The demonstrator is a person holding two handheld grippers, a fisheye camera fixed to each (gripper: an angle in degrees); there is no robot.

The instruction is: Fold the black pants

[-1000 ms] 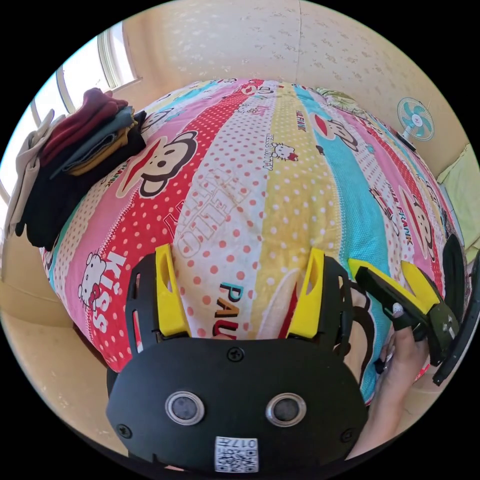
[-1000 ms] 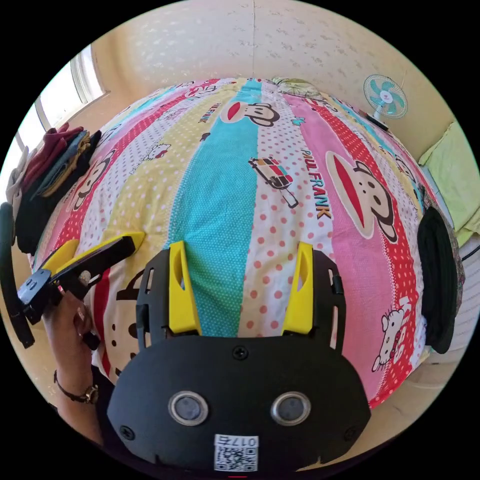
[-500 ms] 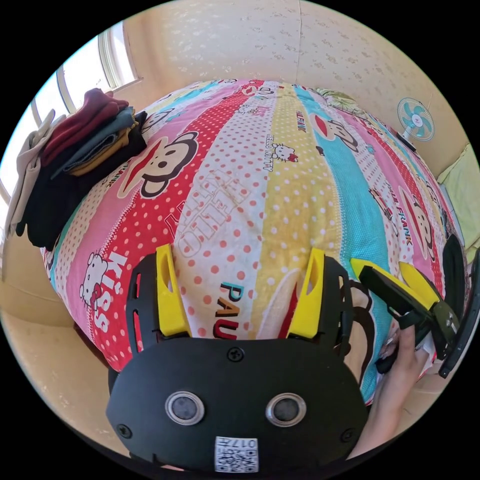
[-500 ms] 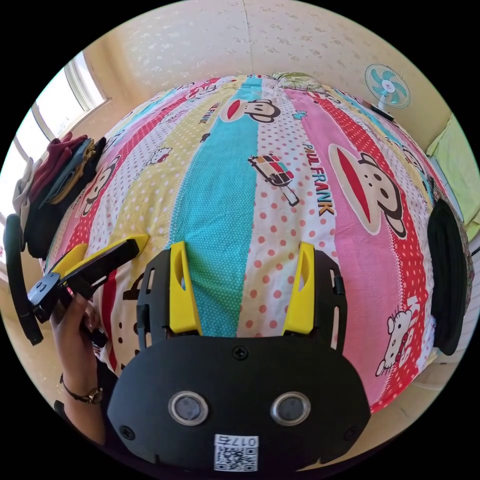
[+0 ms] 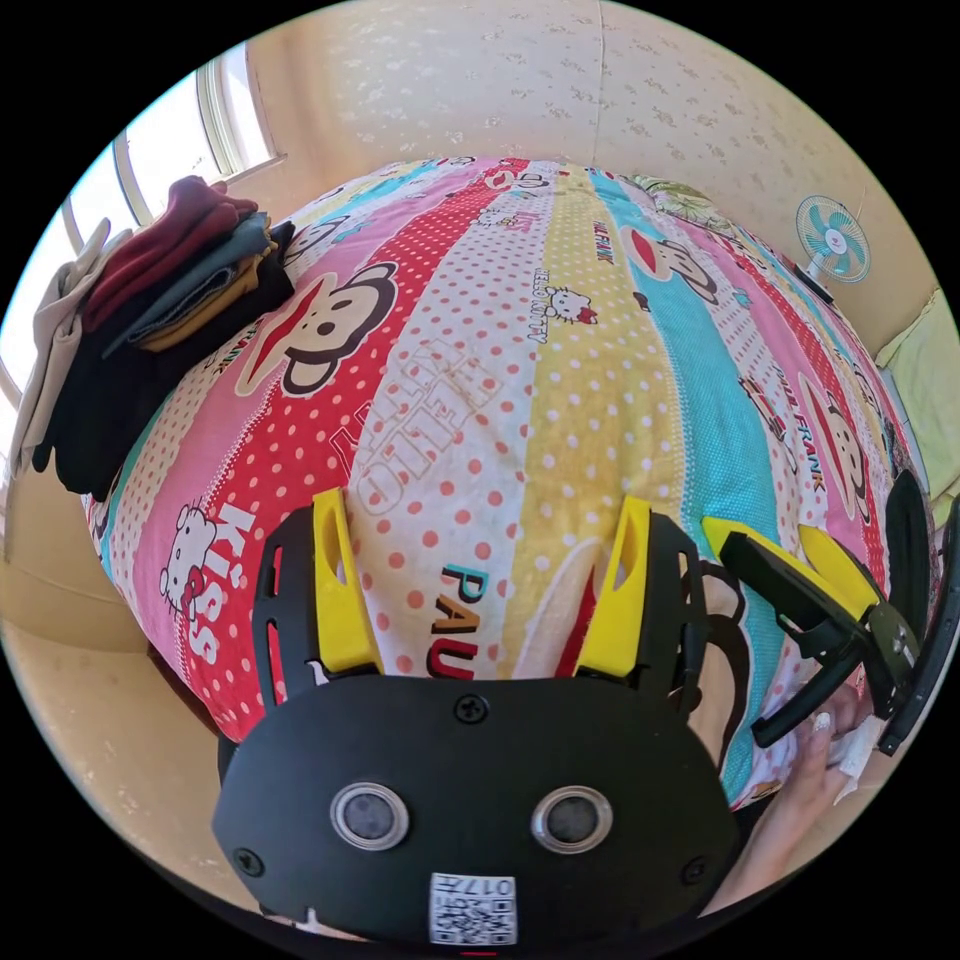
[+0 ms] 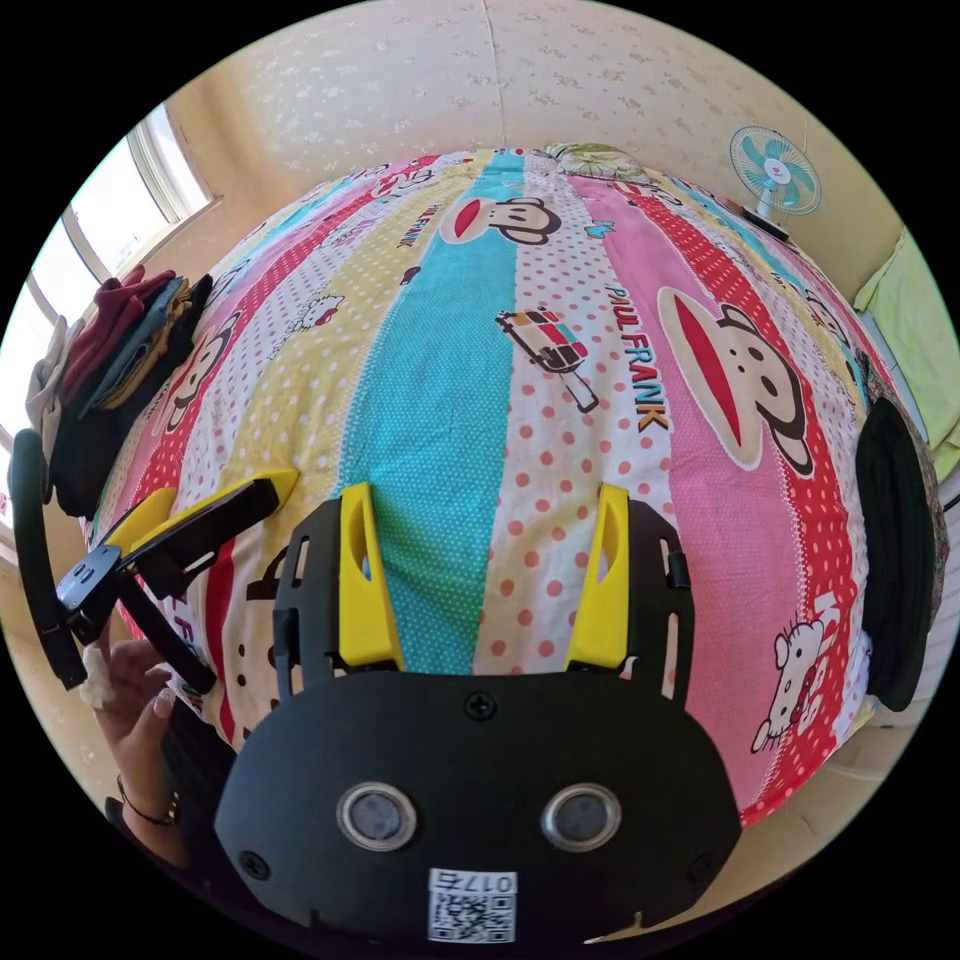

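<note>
While both hovered over the striped bedspread (image 5: 480, 400), the left gripper (image 5: 480, 590) and right gripper (image 6: 482, 575) gaped wide, holding nothing; folded clothes (image 5: 150, 310) sat upper left.

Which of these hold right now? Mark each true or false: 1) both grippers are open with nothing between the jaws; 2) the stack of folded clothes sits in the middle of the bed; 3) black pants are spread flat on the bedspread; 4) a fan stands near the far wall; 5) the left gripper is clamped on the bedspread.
1) True. The left gripper and the right gripper both stand open with nothing between the jaws.
2) False. The stack of folded clothes sits at the bed's edge by the window.
3) False. No garment lies spread on the bedspread ahead of the grippers.
4) True. The fan stands by the wall.
5) False. Its jaws are apart above the bedspread.
</note>
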